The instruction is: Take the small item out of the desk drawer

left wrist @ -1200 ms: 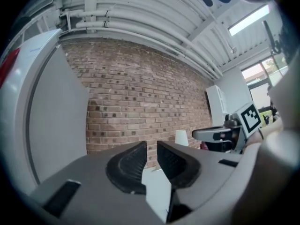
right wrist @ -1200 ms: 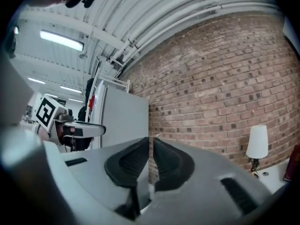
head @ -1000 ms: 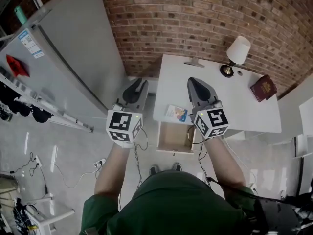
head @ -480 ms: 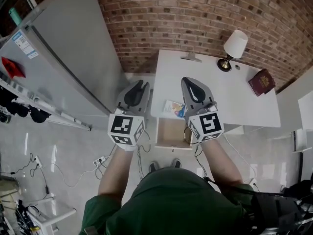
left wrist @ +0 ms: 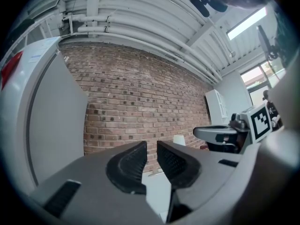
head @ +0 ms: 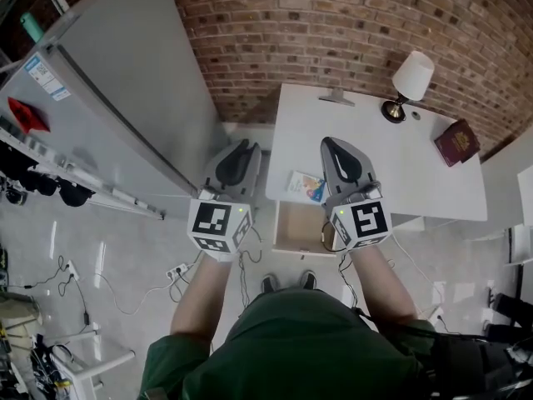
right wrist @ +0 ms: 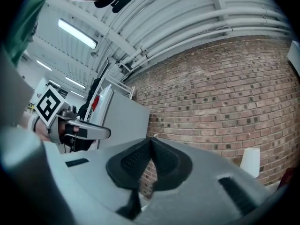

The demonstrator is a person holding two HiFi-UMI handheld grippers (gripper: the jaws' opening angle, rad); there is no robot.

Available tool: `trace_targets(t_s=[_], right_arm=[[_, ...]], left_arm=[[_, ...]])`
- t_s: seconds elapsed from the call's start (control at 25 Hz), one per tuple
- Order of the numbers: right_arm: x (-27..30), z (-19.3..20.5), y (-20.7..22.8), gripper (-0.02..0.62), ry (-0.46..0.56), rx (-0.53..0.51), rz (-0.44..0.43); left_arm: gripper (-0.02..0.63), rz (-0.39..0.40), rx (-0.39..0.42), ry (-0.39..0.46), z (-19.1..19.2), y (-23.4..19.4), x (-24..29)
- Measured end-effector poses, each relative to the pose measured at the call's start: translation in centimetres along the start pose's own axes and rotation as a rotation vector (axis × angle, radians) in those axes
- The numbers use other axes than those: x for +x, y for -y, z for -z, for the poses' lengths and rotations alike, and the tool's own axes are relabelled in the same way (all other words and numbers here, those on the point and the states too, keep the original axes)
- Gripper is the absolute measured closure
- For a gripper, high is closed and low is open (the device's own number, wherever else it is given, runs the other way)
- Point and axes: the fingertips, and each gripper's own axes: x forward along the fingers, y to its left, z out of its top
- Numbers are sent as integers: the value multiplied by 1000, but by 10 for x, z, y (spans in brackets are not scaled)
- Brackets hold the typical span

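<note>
I find the table [head: 400, 173] standing against the brick wall [head: 333, 32], with its drawer [head: 301, 227] pulled out below the near edge, towards the left corner. The small item [head: 306, 186], blue and white, lies flat on the table top at the near edge close to that left corner, just beyond the open drawer. The left tongs [head: 244, 145] are held off the left edge of the table, over the floor, beside a tall grey cabinet [head: 108, 98]; their pads stand slightly apart with nothing between them. The right tongs [head: 331, 142] are over the near part of the table, just to the right of the small item; their pads are closed together and grip nothing. A lamp [head: 410, 80] stands near the far right corner, and a red booklet [head: 457, 142] lies by the right edge
</note>
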Motion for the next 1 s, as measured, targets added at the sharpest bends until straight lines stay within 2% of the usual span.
trace_targets(t_s=[1.0], right_arm=[[-7,13,13,594,-31,28,10]], left_arm=[[545,-17,-14,-15,9,-4,0]])
